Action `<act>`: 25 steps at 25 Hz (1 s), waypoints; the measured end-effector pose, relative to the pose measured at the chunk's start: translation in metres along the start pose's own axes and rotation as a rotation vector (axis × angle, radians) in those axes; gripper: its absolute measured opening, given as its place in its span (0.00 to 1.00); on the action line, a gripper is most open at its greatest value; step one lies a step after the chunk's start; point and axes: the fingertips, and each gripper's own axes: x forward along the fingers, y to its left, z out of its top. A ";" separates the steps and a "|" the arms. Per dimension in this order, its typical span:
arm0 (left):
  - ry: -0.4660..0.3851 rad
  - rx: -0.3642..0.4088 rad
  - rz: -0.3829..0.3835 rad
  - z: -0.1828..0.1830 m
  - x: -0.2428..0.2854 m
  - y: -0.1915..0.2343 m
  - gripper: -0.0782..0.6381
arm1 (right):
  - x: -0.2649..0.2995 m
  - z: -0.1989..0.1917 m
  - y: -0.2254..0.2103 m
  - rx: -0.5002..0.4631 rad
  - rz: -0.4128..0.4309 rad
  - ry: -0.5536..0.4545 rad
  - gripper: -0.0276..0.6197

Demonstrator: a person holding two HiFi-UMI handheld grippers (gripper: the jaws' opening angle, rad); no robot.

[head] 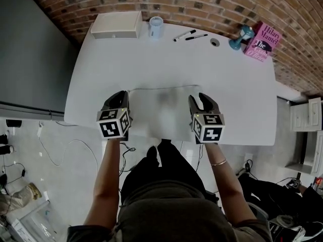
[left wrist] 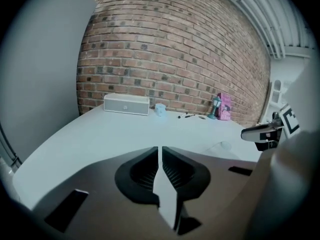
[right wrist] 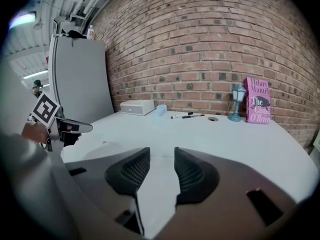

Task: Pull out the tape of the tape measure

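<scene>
Left tool (head: 119, 95), black two-jaw, 7 o'clock: clenched, empty | right tool (head: 200, 99), 5 o'clock: released, jaws parted on nothing | white rounded surface (head: 232, 84): no tape measure made out; pale-blue cylinder (head: 156, 26) at 12 o'clock unidentified | progress: judged not begun, locating, gripping and pulling all remain.

Smooth matt white on the table (head: 237, 84) — hardly any shine. Rough, gritty red-brown brick wall (head: 202, 4) behind it, pale mortar lines. Printed pink paper cover on the book (head: 263, 42), plain matt off-white shell on the box (head: 116, 25), plastic by the look. Matt black plastic jaws on the left gripper (left wrist: 160, 151) and right gripper (right wrist: 162, 156) — finely ribbed pads (right wrist: 132, 171), dull smooth bodies.
</scene>
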 end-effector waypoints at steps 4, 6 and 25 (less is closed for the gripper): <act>-0.016 0.041 -0.018 0.001 -0.011 -0.010 0.16 | -0.012 0.003 0.011 0.018 0.004 -0.032 0.27; -0.030 0.056 -0.028 0.001 -0.016 -0.015 0.16 | -0.017 0.004 0.016 0.026 0.005 -0.051 0.26; -0.109 0.147 -0.121 0.000 -0.067 -0.052 0.16 | -0.075 0.013 0.050 0.080 -0.007 -0.208 0.05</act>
